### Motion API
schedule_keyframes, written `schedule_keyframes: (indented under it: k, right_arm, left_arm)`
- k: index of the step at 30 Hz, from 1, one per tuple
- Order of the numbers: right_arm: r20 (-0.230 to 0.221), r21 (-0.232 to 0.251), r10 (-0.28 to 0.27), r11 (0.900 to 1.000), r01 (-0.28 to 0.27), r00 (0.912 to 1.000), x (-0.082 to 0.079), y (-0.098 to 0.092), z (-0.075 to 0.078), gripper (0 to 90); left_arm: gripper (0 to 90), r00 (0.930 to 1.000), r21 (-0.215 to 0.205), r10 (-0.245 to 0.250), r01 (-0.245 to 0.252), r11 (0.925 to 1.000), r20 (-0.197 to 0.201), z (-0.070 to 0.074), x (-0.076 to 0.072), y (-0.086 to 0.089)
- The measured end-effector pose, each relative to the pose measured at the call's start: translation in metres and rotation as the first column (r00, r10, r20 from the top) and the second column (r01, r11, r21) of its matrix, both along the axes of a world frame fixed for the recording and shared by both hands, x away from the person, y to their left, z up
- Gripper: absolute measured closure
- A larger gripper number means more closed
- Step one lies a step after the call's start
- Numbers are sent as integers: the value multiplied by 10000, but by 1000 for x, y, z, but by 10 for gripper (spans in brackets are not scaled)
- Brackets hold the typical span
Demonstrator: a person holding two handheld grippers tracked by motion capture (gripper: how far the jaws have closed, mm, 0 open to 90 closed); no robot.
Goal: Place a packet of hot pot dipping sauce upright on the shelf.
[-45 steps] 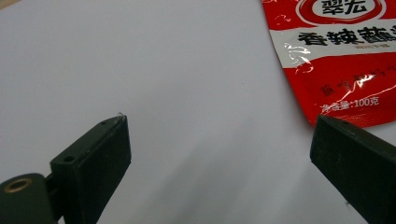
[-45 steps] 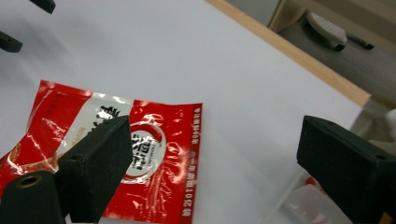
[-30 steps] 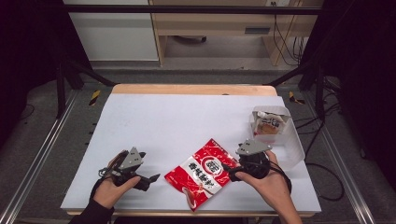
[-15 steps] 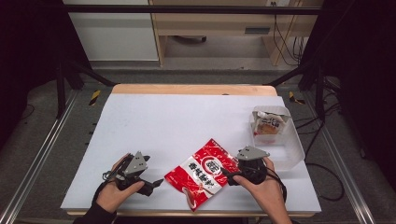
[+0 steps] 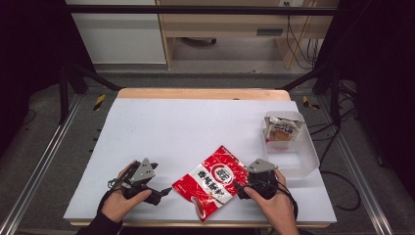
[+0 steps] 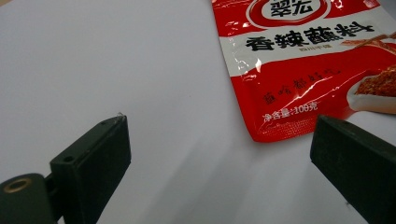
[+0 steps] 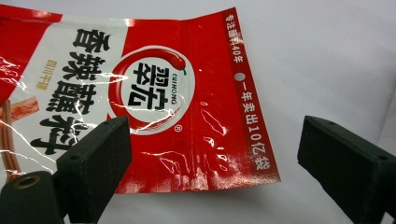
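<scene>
Both tongs sit spread, the left tongs (image 5: 164,191) at nine o'clock and the right tongs (image 5: 238,186) at three o'clock of the red seasoning packet (image 5: 211,179) lying flat on the near tabletop (image 5: 195,127) (apparently flanking it to grab opposite edges).

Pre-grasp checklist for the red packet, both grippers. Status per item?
1. Left gripper open: ok.
2. Right gripper open: ok.
3. Red packet flat on the table, unheld: ok.
4. Packet corner between the right jaws: ok, in the right gripper view.
5. Packet edge between the left jaws: not ok, still ahead of them.
6. Clear bin has free room: ok, one pack at its far end.
</scene>
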State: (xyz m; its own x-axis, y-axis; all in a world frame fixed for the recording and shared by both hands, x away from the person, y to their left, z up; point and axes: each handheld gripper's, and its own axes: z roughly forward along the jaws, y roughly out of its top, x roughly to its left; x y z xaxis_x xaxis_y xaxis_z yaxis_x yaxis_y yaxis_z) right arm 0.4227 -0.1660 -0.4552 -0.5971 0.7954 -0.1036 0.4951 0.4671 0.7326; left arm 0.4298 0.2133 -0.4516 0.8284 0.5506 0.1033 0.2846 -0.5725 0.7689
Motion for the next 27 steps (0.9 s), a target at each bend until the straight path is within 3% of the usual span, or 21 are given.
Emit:
schedule_keyframes:
  k: [6,20,27]
  right_arm:
    - [-213,-271,-45,9996,39,9998,3,1,-6,104]
    - [-763,-35,-36,10000,33,9971,8,-1,-14,104]
    - [-944,311,115,9995,-86,9955,7,-1,-13,121]
  left_arm:
    - [52,10000,-67,-15,14,10000,-37,0,1,0]
    - [52,10000,-99,-1,1,10000,-14,1,1,1]
    - [52,10000,-106,43,-43,9999,15,2,1,2]
